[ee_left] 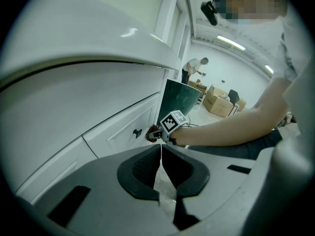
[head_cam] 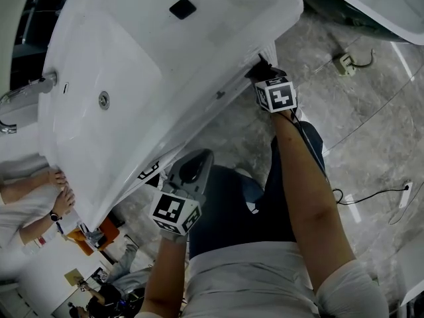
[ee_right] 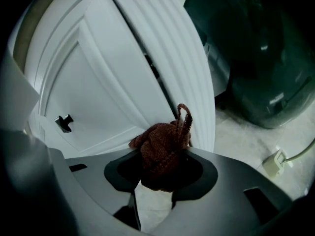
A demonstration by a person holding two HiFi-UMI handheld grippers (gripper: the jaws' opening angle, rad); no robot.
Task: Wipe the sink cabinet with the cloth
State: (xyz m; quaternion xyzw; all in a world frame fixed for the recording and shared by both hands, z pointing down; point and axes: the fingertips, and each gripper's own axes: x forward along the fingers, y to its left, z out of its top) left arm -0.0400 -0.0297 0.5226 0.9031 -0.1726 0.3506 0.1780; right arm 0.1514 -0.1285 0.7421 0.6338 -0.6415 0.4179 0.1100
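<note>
**Grey marbled stone floor [head_cam: 371, 131] under a white panelled sink cabinet [ee_right: 113, 82]**

The polished grey floor carries the white cabinet, which stands directly on it. Just beside the cabinet's corner, a rounded, glossy dark green container [ee_right: 261, 58] rests on the floor. A small white plug block [head_cam: 343, 63] lies near it, its cable trailing away. Well apart, a thin black cable [head_cam: 364, 193] runs to a white power strip [head_cam: 405, 195]. Brown cardboard boxes [ee_left: 219, 101] sit farther back.

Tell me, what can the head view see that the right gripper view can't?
Only the head view shows the sink, its tap and the left gripper. Only the right gripper view shows the brown cloth squeezed in the right gripper and a black knob. Both show the white cabinet and the floor.
</note>
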